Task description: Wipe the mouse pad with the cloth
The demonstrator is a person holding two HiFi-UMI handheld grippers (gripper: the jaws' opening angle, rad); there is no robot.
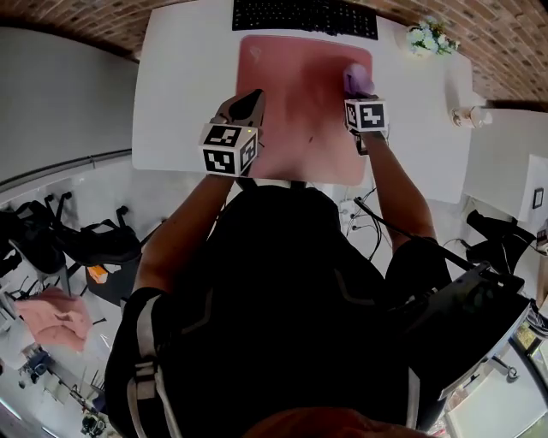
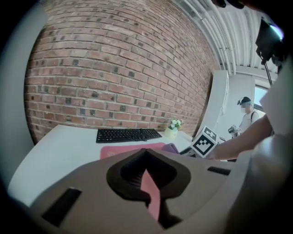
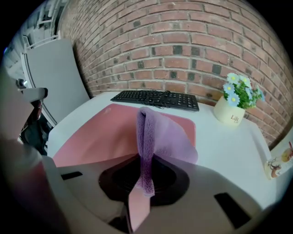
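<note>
The pink mouse pad (image 1: 295,111) lies on the white table (image 1: 184,103), just in front of the black keyboard (image 1: 304,15). My right gripper (image 1: 360,92) is over the pad's far right part, shut on the purple cloth (image 1: 358,77). In the right gripper view, the cloth (image 3: 160,132) rises as a fold from the closed jaws of the gripper (image 3: 145,157) and drapes onto the pad (image 3: 105,135). My left gripper (image 1: 254,97) is over the pad's left edge. Its jaws (image 2: 146,153) are shut with nothing between them, and a sliver of pink pad (image 2: 130,149) shows past them.
A small pot of white flowers (image 1: 431,38) stands at the table's back right corner, also seen near the keyboard (image 3: 155,98) as the pot (image 3: 230,111). A small white object (image 1: 473,116) sits at the right edge. A brick wall (image 2: 114,77) backs the table. A person (image 2: 247,114) stands far off.
</note>
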